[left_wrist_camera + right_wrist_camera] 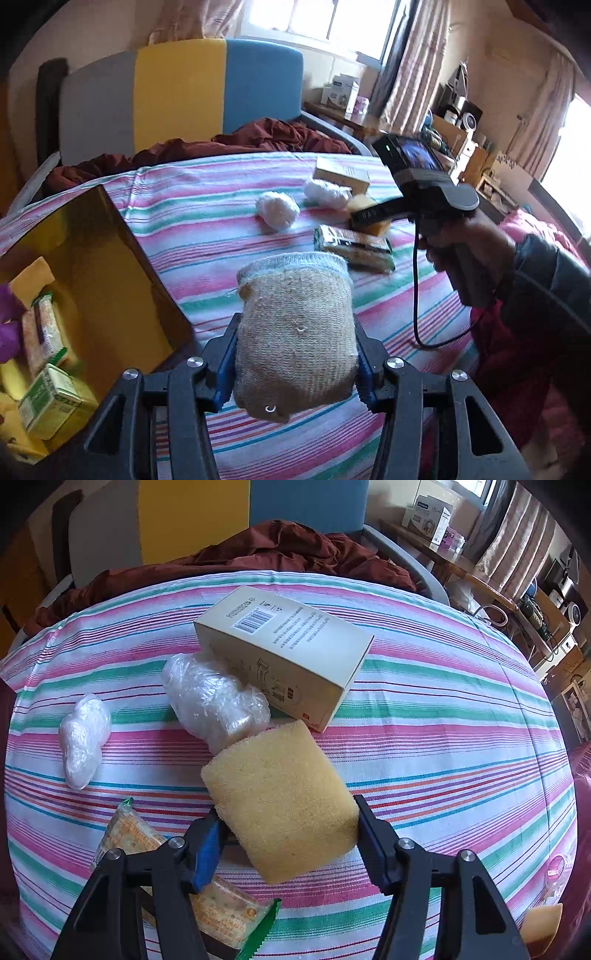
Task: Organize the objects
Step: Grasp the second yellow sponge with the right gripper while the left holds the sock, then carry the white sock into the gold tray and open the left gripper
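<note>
Left gripper (295,363): clamped on woven pouch (295,332), held above bed (221,206) beside yellow box's (122,266) edge | Right gripper (288,843): clamped on sponge (280,805) lying mid-bed; striped sheet was left bare rightward.

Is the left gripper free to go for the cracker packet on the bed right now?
Probably not yet. The left gripper is shut on a burlap pouch, so its jaws are full. The cracker packet lies unobstructed on the striped sheet, but the pouch would need dropping in the yellow box first.
</note>
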`<state>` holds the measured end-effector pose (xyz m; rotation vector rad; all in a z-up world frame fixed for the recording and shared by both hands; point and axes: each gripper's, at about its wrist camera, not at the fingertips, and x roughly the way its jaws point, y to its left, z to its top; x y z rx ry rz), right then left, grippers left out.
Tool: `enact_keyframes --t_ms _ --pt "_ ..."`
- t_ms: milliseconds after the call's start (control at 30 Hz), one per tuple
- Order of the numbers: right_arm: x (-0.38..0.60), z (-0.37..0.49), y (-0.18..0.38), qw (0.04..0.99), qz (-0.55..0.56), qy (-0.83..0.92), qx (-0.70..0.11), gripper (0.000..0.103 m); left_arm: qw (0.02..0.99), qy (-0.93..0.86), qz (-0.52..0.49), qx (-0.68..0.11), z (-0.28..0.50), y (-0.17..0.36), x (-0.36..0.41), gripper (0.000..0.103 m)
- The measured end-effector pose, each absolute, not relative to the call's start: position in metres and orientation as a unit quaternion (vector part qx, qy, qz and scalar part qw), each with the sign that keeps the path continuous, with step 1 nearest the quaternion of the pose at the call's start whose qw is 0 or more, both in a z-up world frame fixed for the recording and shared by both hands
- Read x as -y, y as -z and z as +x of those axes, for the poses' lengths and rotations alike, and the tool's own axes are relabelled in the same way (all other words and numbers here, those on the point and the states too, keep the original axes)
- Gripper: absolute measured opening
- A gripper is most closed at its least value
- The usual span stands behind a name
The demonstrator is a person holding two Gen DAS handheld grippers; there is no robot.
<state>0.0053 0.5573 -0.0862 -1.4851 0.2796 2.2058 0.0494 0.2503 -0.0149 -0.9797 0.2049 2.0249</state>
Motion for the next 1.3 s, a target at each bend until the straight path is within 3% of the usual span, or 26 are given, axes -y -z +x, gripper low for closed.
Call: enact_keyframes --t_ms 233,600,900,1300 --pt "-0.556 0.005 0.087 0.234 -0.542 -0.802 -0.093 0.064 0.323 -0.859 -0.398 -0.009 -0.005 -0.008 -0.172 0.053" --pt "-0.554 0.003 0.089 0.243 -0.543 -0.801 -0.069 0.064 0.105 -0.911 -0.379 0.127 -0.072 -0.027 0.016 0.053" --pt "-0.549 0.004 0.089 0.248 -0.542 -0.8 -0.06 0.064 0.154 -0.887 -0.428 0.078 -0.078 0.008 -0.024 0.053" --pt "-0.546 0.004 0.089 0.246 -0.544 -0.8 -0.056 0.064 0.103 -0.862 -0.495 0.024 -0.11 0.065 -0.061 0.054"
